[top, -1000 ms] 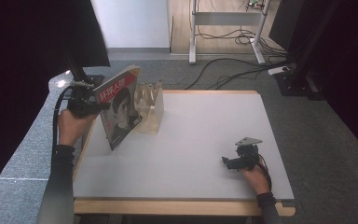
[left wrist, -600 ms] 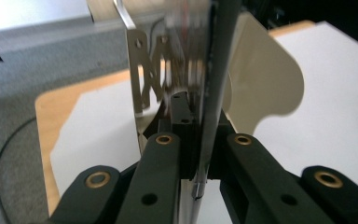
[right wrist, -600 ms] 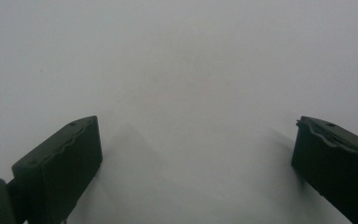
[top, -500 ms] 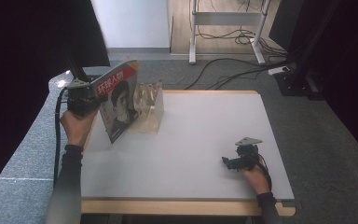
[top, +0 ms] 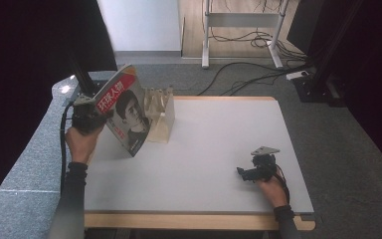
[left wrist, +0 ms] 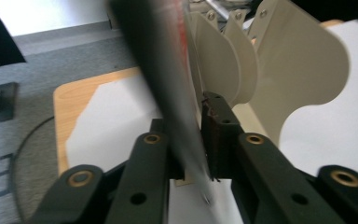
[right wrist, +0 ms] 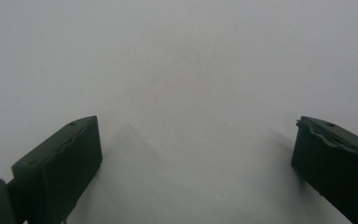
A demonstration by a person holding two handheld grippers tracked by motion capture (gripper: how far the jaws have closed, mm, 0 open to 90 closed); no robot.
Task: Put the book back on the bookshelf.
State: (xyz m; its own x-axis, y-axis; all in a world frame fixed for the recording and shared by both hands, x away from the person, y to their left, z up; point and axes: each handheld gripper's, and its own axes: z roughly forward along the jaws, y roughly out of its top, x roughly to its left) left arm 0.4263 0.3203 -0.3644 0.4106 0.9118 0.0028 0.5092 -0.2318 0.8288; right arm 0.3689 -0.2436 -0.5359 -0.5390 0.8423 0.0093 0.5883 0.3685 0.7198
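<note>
Overhead, we see our left gripper at the far left of the tabletop, with a magazine standing tilted in its jaws: red title band up, a portrait on the cover, the lower corner down on the tabletop. Just past the magazine stands a pale file rack with curved dividers, close against the cover.

From the left gripper view we get what the high view cannot give: the magazine runs edge-on as a dark, blurred sheet straight up between our two black jaws, and the rack's cream dividers rise just beyond and to the right of the jaw tips. The jaws stand close on either side of the sheet and have just been opening a little; the pads look to be on the paper, so we count it as held, though the blur keeps the exact contact unclear.

Our right gripper rests low on the near right of the tabletop, well apart from magazine and rack. Its own view shows the jaws spread wide, one at each lower corner, with bare white tabletop between and ahead of them.
</note>
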